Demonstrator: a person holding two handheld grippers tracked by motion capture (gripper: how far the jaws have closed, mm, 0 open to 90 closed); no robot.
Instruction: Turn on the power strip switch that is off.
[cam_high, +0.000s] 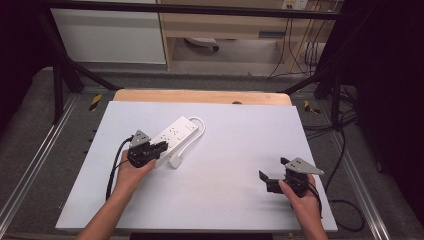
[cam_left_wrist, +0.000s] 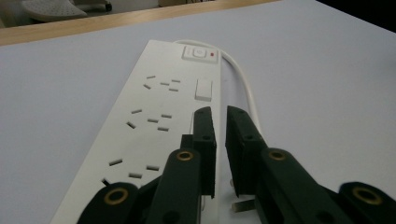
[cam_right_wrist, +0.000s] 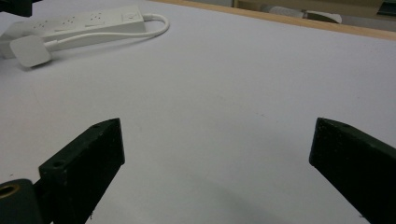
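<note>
A white power strip (cam_high: 172, 134) lies slanted on the white table top (cam_high: 225, 190), left of the middle. Its white cable (cam_high: 197, 131) loops from the far end back to a white plug (cam_high: 175, 161) lying beside it. My left gripper (cam_high: 161, 148) hovers over the strip's near end. In the left gripper view its jaws (cam_left_wrist: 220, 112) stand a narrow gap apart along the strip's (cam_left_wrist: 154, 107) right edge, with nothing pressed between them. My right gripper (cam_high: 272, 170) rests at the near right, wide open (cam_right_wrist: 217, 135) and empty. The strip (cam_right_wrist: 79, 23) and plug (cam_right_wrist: 30, 50) lie far off.
A wooden strip (cam_high: 200, 96) borders the table's far edge. Black frame posts (cam_high: 60, 85) stand at both far corners. Black cables (cam_high: 345, 150) trail on the floor at the right. The strip's switch (cam_left_wrist: 200, 52) sits at its far end.
</note>
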